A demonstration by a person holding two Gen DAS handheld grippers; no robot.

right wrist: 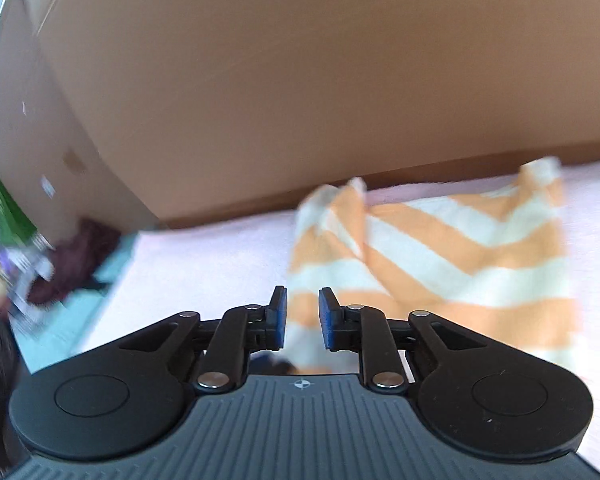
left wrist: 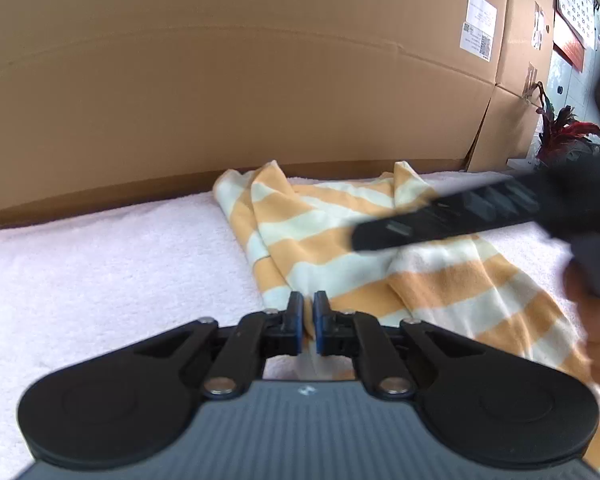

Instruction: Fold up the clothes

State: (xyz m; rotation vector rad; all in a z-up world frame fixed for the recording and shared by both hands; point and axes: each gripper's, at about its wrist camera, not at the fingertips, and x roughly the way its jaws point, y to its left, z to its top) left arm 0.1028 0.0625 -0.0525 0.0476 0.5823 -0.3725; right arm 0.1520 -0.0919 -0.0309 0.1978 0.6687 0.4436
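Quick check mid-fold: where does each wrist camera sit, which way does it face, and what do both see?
Left wrist: on the left tool, looking forward and down along its shut fingers, which pinch the striped cloth; the right tool crosses from the right, a hand behind it.
Right wrist: on the right tool, facing the same way, blurred; fingers parted above the cloth, gripping nothing.
Shared: the striped cloth, the white towel under it, the cardboard box behind.

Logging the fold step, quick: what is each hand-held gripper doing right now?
Left hand-held gripper: shut on the striped cloth.
Right hand-held gripper: open, nothing gripped, above the cloth.
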